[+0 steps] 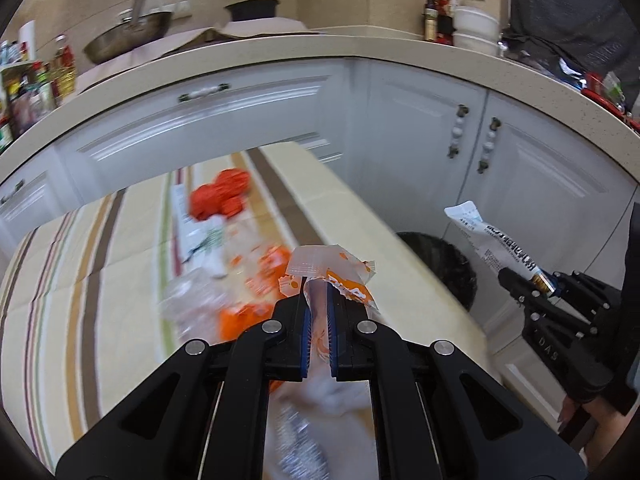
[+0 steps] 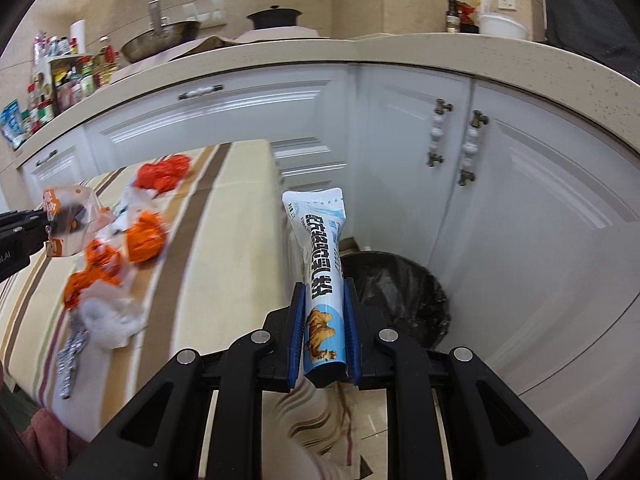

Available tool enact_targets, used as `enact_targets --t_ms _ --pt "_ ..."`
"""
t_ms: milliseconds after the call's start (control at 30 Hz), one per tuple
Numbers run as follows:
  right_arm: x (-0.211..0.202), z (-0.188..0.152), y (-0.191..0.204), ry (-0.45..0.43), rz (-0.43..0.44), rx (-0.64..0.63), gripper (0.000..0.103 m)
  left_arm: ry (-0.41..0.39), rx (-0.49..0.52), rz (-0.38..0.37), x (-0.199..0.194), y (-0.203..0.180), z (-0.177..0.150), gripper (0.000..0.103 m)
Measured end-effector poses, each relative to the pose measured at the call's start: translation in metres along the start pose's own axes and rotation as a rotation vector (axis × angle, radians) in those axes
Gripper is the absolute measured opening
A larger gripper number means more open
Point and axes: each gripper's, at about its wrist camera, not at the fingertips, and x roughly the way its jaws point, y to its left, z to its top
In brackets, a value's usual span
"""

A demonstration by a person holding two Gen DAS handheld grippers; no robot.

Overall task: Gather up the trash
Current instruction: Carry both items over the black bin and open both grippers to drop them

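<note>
Blue rubber pads line both pairs of black tongs. Left gripper: jaws pressed together on a clear wrapper with orange print, whose crumpled top sticks up past the fingertips; the same wrapper shows at the left edge of the right wrist view. Right gripper: jaws clamped on a white and light-blue sachet tube with black lettering, held lengthwise between the pads, its flat sealed end pointing up and away. In the left wrist view this tube sticks out diagonally from the right gripper, above the floor beside the table.

Beyond the left gripper: table with a striped cream cloth. More litter lies on it, blurred: a red-orange crumpled piece at the far end, orange wrappers, white crumpled paper, a silver foil strip near the front edge.

Beyond the right gripper: a bin with a black liner stands on the floor, between the table edge and the white cabinet doors. The sachet tube is above the gap just beside the bin's near rim. Beige countertop carries a pan, a dark pot and bottles.
</note>
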Motion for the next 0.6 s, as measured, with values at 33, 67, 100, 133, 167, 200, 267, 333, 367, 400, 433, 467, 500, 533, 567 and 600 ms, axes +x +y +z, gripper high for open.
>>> enact_targets --t_ms 33,67,100,133,167,200,267,333,367,400,433,467,500,533,567,600 --pt "0.003 0.002 -0.007 -0.001 -0.010 0.006 0.019 0.003 0.007 -0.017 0.008 -0.009 0.009 0.006" --pt "0.007 0.004 -0.013 -0.002 -0.022 0.013 0.019 0.004 0.015 -0.024 0.014 -0.017 0.015 0.006" --pt "0.010 0.005 -0.018 -0.001 -0.031 0.018 0.019 0.005 0.028 -0.031 0.021 -0.025 0.021 0.006" --pt "0.015 0.007 -0.024 0.000 -0.041 0.024 0.019 0.003 0.042 -0.037 0.028 -0.035 0.028 0.006" --pt "0.019 0.009 -0.030 0.001 -0.049 0.030 0.019 -0.001 0.059 -0.038 0.035 -0.044 0.034 0.006" --pt "0.022 0.010 -0.035 0.001 -0.056 0.036 0.019 -0.002 0.075 -0.036 0.041 -0.052 0.038 0.006" --pt "0.030 0.012 -0.044 0.007 -0.068 0.043 0.019 0.006 0.104 -0.039 0.057 -0.068 0.048 0.006" --pt "0.037 0.013 -0.051 0.013 -0.078 0.048 0.019 0.018 0.125 -0.038 0.073 -0.080 0.054 0.006" --pt "0.041 0.013 -0.055 0.018 -0.083 0.051 0.019 0.023 0.135 -0.034 0.081 -0.085 0.057 0.006" --pt "0.045 0.014 -0.059 0.022 -0.086 0.055 0.019 0.030 0.144 -0.029 0.088 -0.090 0.059 0.006" --pt "0.049 0.014 -0.062 0.026 -0.089 0.060 0.019 0.040 0.153 -0.023 0.097 -0.095 0.061 0.006" --pt "0.053 0.014 -0.066 0.031 -0.094 0.064 0.019 0.052 0.159 -0.017 0.107 -0.099 0.063 0.006" --pt "0.057 0.014 -0.069 0.035 -0.097 0.069 0.019 0.061 0.160 -0.015 0.113 -0.101 0.064 0.006" --pt "0.060 0.014 -0.072 0.037 -0.099 0.073 0.019 0.074 0.161 -0.013 0.122 -0.104 0.065 0.006" --pt "0.063 0.014 -0.074 0.041 -0.102 0.076 0.019 0.085 0.161 -0.011 0.130 -0.107 0.067 0.006" --pt "0.068 0.014 -0.078 0.046 -0.107 0.080 0.019 0.092 0.162 -0.009 0.135 -0.110 0.069 0.007"
